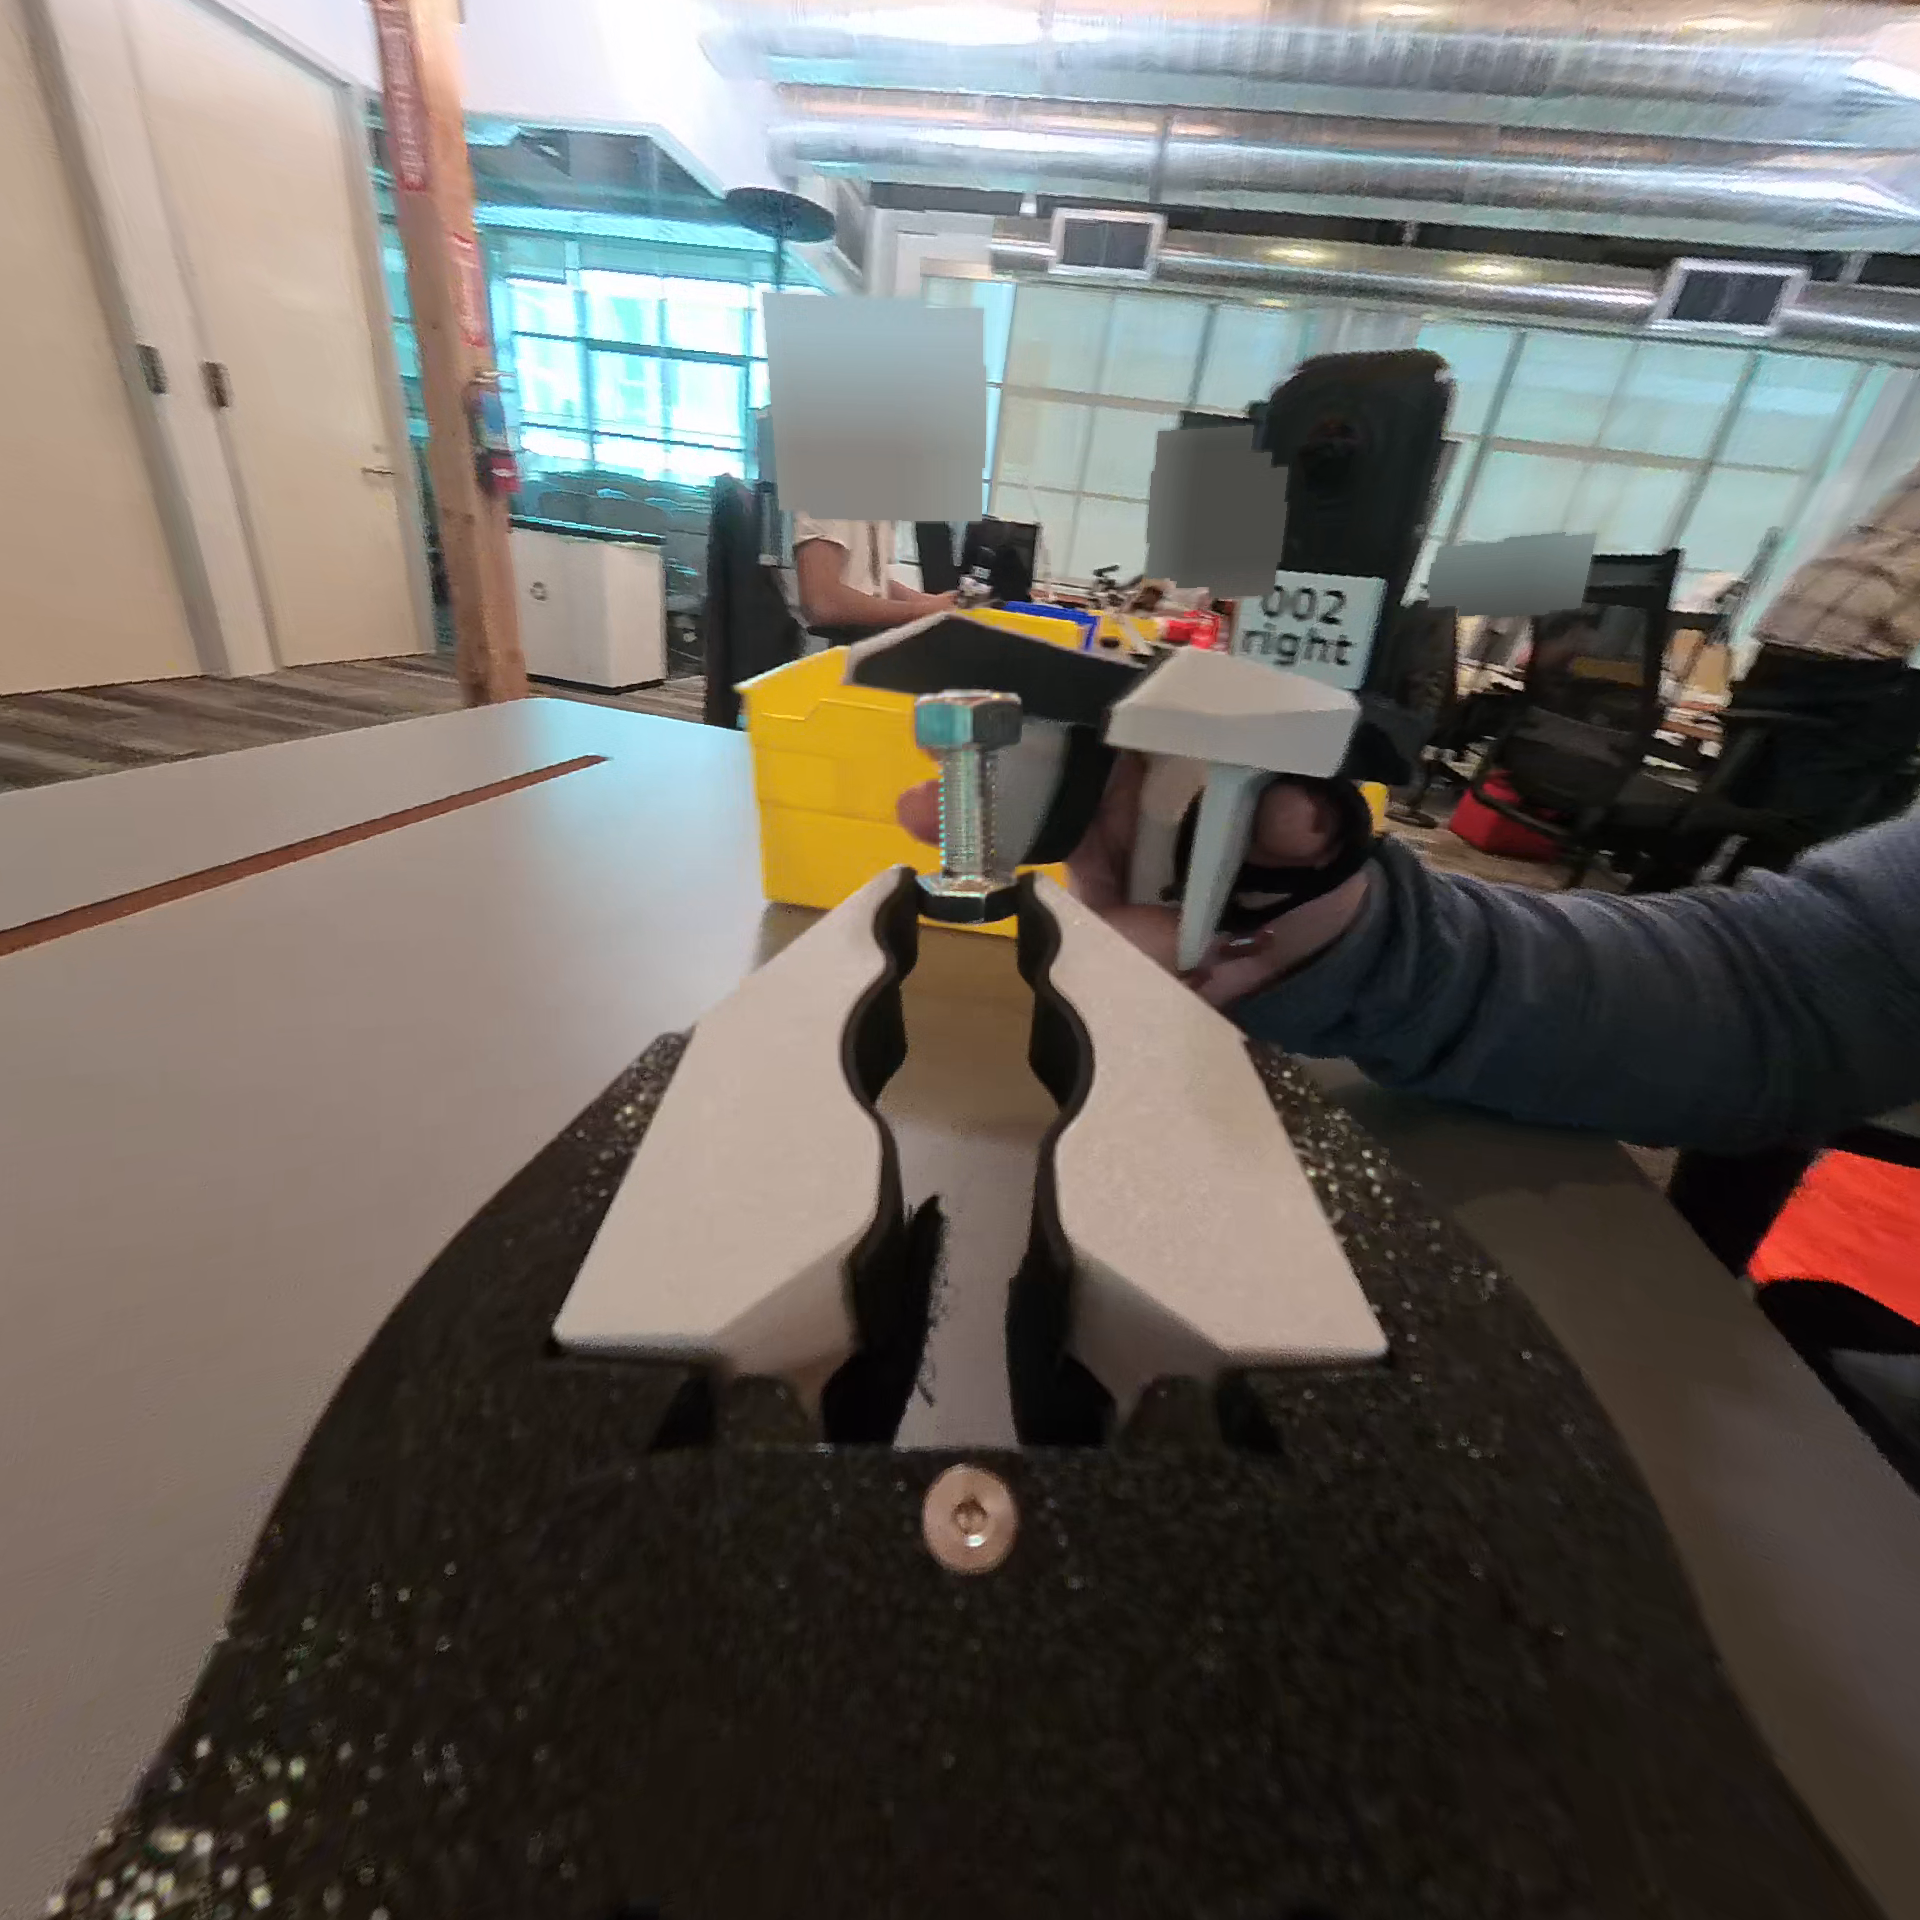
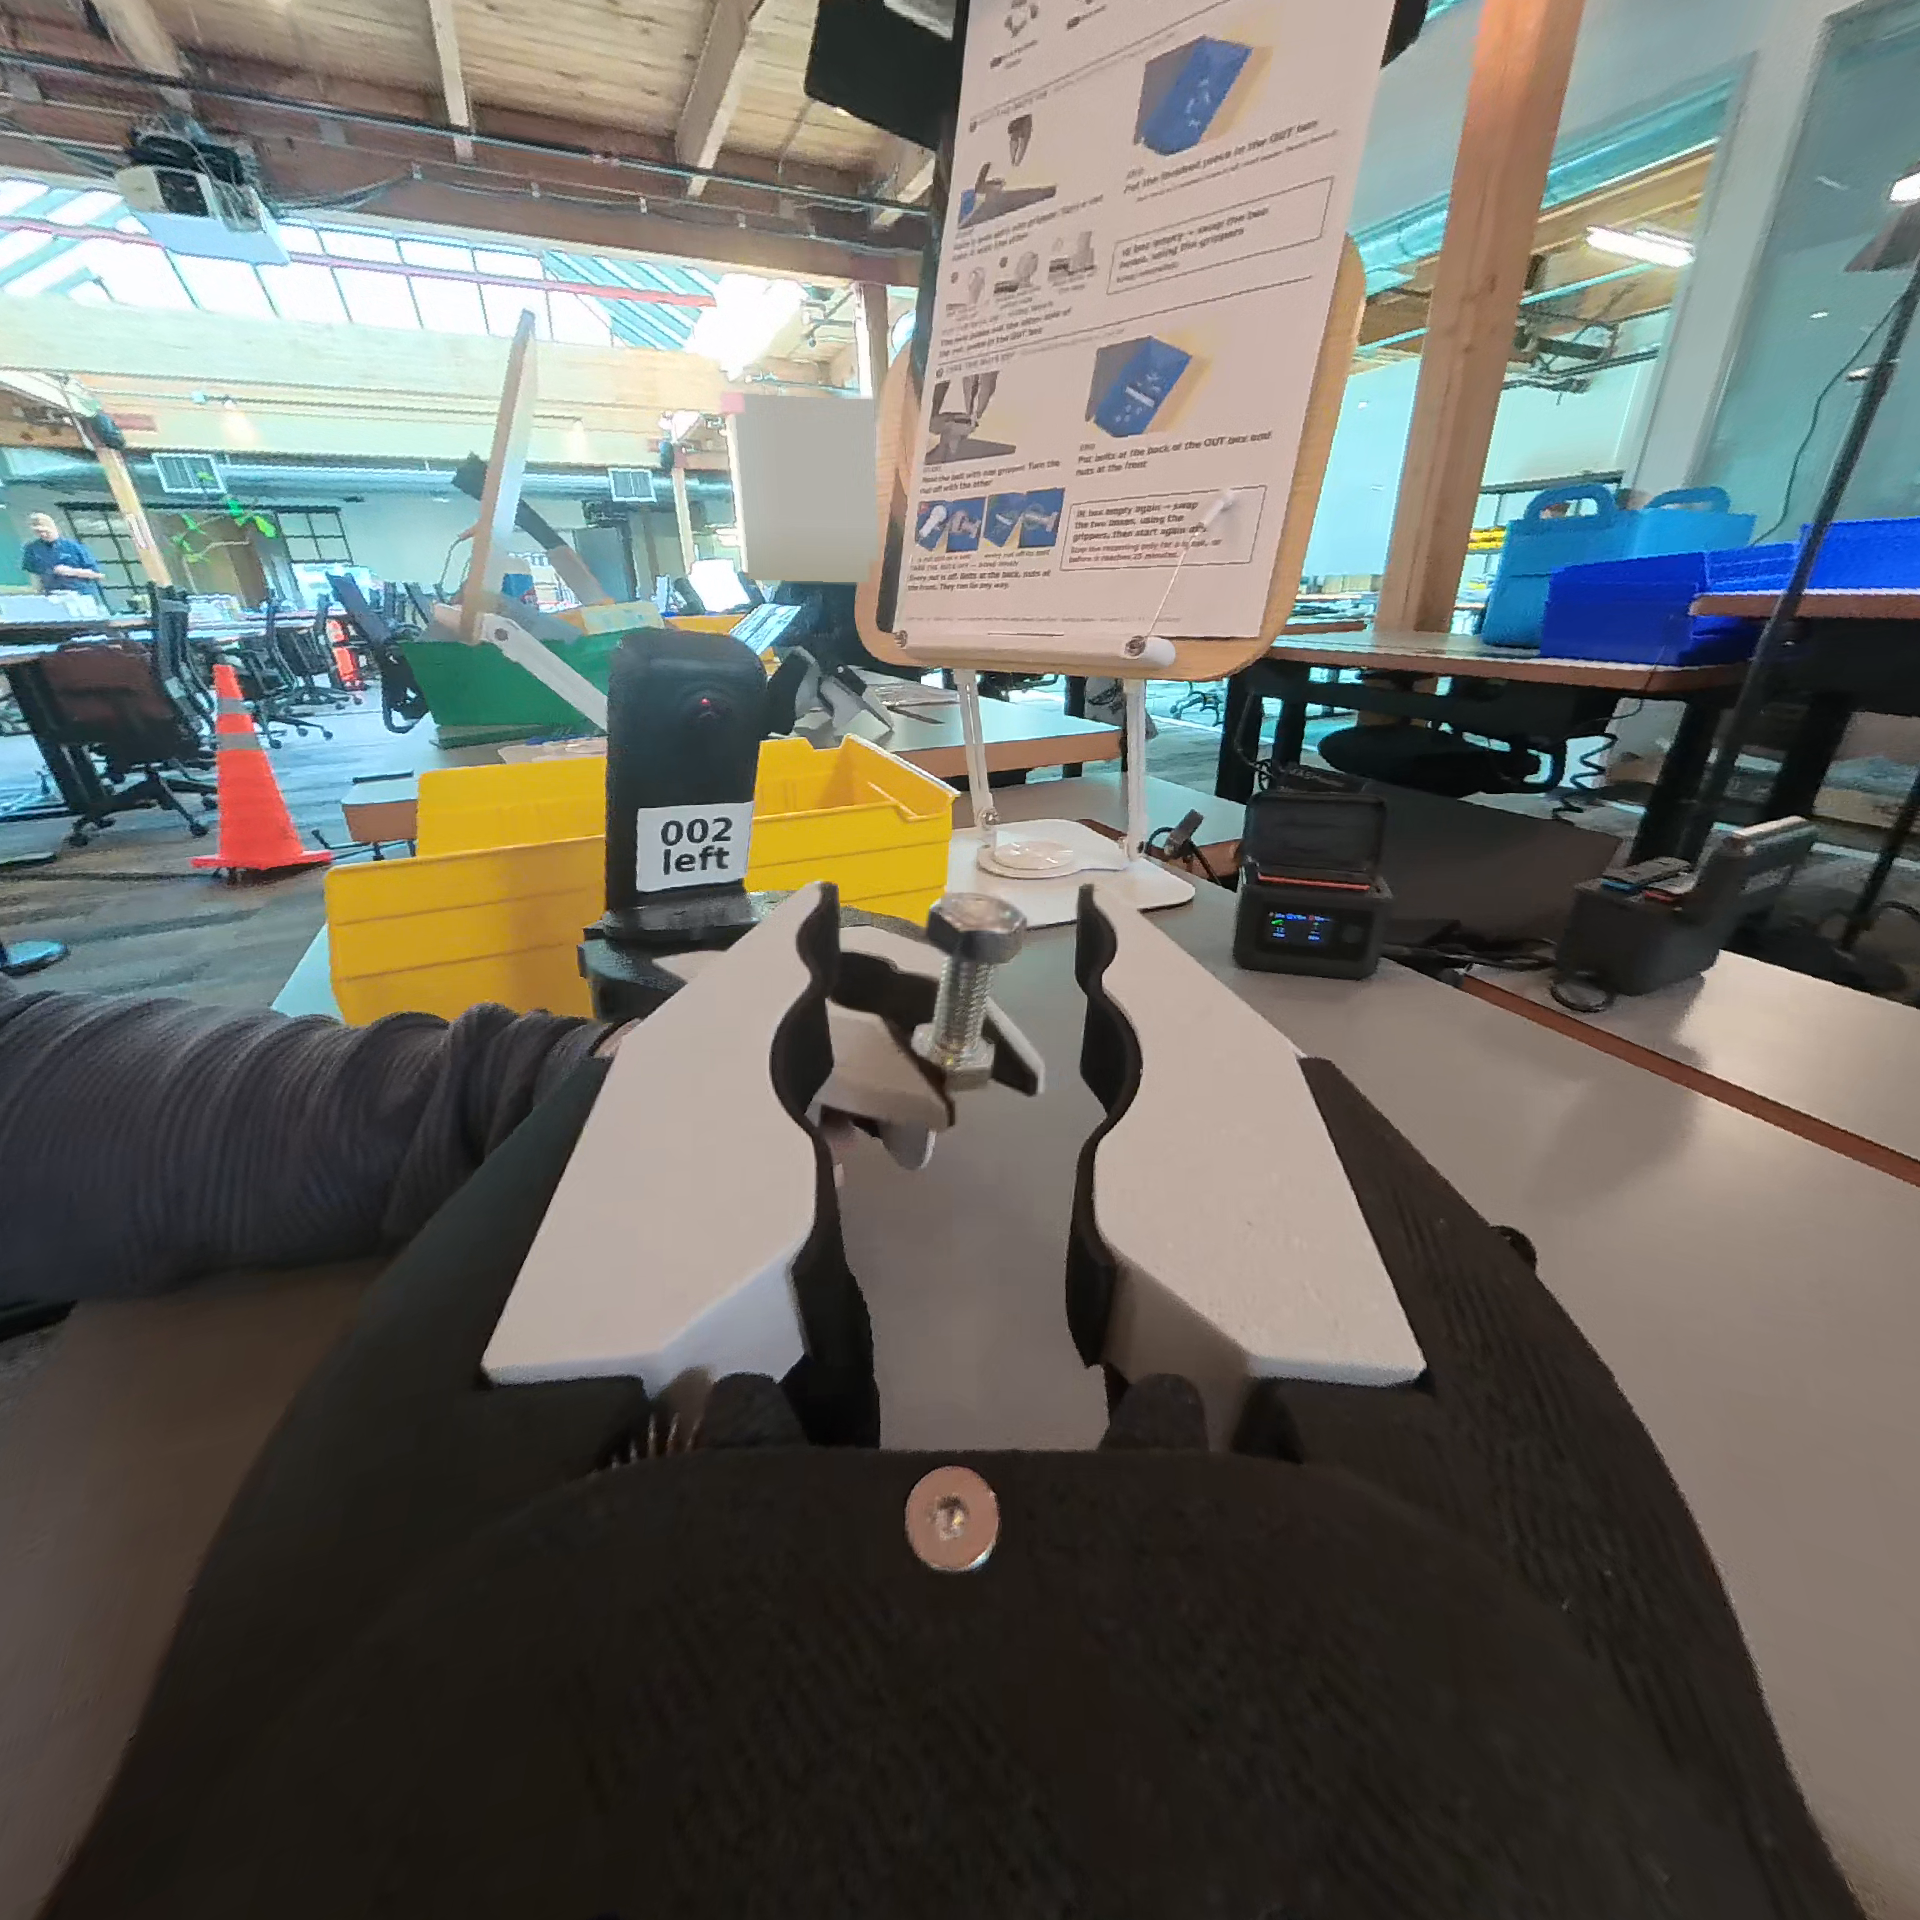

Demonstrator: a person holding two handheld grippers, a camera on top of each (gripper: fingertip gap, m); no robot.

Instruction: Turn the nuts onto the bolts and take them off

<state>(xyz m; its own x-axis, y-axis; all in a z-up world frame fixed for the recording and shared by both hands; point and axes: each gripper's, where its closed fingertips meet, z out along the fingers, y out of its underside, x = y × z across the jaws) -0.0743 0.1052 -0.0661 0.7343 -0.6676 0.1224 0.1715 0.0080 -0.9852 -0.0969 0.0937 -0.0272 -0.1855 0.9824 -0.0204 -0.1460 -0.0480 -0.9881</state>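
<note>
1. The left gripper [image 1: 966,894] pinches the nut [image 1: 964,891] at the very tips of its jaws. The bolt [image 1: 966,800] stands upright from that nut with its head on top, held in the air above the desk [image 1: 312,1039].
2. The right gripper [image 2: 956,935] has its jaws spread wide. In its own view they sit on either side of the bolt [image 2: 966,977] without touching it.
3. As a judgement, the nut sits at the far end of the thread, well apart from the head. Either it has only just been started or it is nearly off; the pictures do not settle which.
4. What is left seems to be turning the bolt head with the right gripper while the left one holds the nut.
5. The left wrist view shows the right gripper [image 1: 1049,717] from the side, close behind the bolt head, with the hand [image 1: 1278,873] that holds it.
6. The right wrist view alone shows the instruction sheet on its stand [image 2: 1122,332] and the small black devices [image 2: 1314,894] on the desk.
7. A yellow bin [image 2: 499,894] appears behind the grippers in both views; its contents are hidden.
</note>
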